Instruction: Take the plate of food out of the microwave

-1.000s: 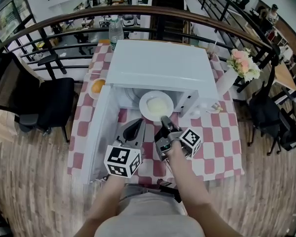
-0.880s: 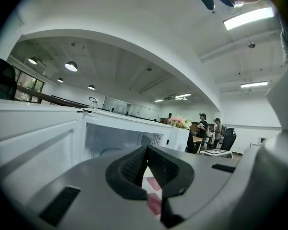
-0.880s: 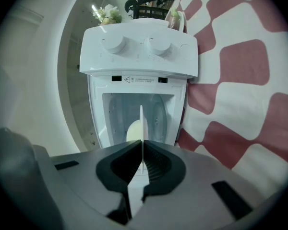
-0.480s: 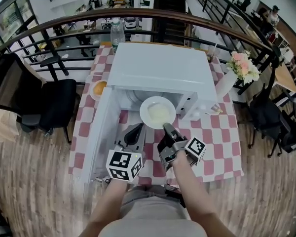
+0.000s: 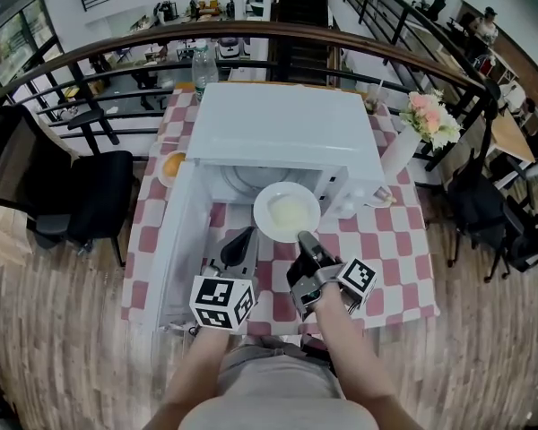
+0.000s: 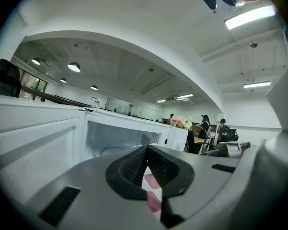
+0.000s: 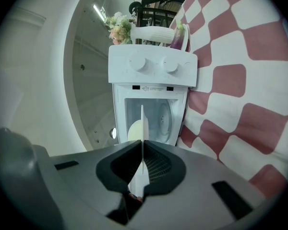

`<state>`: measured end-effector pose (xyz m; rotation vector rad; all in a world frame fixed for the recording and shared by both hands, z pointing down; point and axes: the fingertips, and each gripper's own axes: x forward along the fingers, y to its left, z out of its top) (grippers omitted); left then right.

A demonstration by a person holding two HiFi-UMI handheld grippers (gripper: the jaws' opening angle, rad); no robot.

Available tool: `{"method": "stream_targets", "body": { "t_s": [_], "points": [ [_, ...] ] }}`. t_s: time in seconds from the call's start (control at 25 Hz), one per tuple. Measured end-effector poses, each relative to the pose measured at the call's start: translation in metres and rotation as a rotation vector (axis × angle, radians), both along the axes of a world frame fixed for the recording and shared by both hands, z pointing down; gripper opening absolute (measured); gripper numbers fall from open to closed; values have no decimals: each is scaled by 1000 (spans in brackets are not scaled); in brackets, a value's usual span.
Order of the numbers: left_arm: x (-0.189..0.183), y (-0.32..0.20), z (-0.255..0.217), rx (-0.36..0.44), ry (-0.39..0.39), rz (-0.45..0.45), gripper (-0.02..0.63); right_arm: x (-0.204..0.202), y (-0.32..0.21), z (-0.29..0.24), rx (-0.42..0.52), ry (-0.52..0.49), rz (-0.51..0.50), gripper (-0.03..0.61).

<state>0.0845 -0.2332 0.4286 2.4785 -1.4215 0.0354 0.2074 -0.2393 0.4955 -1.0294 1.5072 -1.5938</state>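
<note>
**Plate at the mouth of the oven, held by its near rim**

Position: the plate (image 5: 287, 210) hangs just in front of the open microwave (image 5: 278, 128), over the checked worktop (image 5: 390, 258) and touching neither. The glass turntable behind it looks bare, so I judge the plate lifted off and mostly out of the cavity.

Grip: the right gripper (image 5: 305, 240) has its fingers pinching the plate's nearest rim. In the right gripper view the plate runs edge-on straight between the pads. Likely reason: the near rim is the only part reachable without going into the cavity, and a level hold stops the food sliding off.

Other hand: the left gripper (image 5: 242, 240) sits low beside the open door (image 5: 175, 240), to the plate's left and apart from it. Its fingers are pressed together with nothing between them; only cloth shows past them. I read this as parked clear of the plate's path, close enough to help if needed.

Door: swung fully left, leaving the opening clear.

Appearance of the plate: round, white, shallow, thin-rimmed. A pale yellow, smooth-looking mound sits at its centre; what it is I cannot tell. The rim band is clean. With a single rim pinch, the far side could droop.
</note>
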Motion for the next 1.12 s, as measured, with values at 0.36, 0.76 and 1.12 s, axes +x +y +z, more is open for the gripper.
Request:
{"method": "stream_targets", "body": {
  "t_s": [0.36, 0.76, 1.12],
  "points": [
    [-1, 0, -4, 15, -6, 0, 2, 7, 12, -17, 66, 1, 26, 31],
    [5, 5, -11, 37, -19, 30, 2, 7, 15, -27, 113, -9, 47, 31],
    [20, 14, -10, 58, -22, 66, 2, 4, 17, -39, 151, -47, 90, 34]
  ]
}}
